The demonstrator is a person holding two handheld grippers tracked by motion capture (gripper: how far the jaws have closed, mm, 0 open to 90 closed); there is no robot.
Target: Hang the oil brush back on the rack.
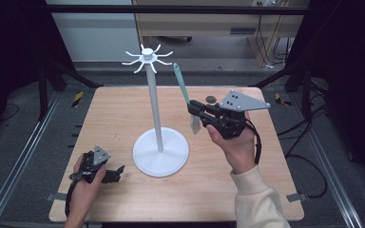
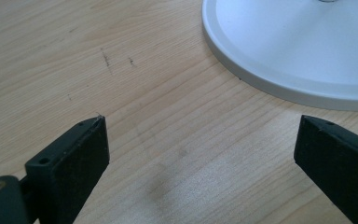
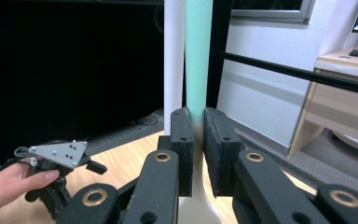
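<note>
Hanging the utensil on the white stand (image 1: 155, 111) means lifting its handle end level with a top hook (image 1: 164, 55), keeping it upright. Right gripper (image 1: 193, 108) is clamped on the teal-handled spatula (image 1: 182, 84), held beside the pole. Left gripper (image 1: 119, 169) rests near the base; its own view shows jaws wide apart.

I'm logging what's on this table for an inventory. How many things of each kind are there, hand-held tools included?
White hook stand: 1
Green-handled spatula: 1
Small dark round object: 1
Hand-held tools, left tool and right tool: 2
Total: 5
</note>
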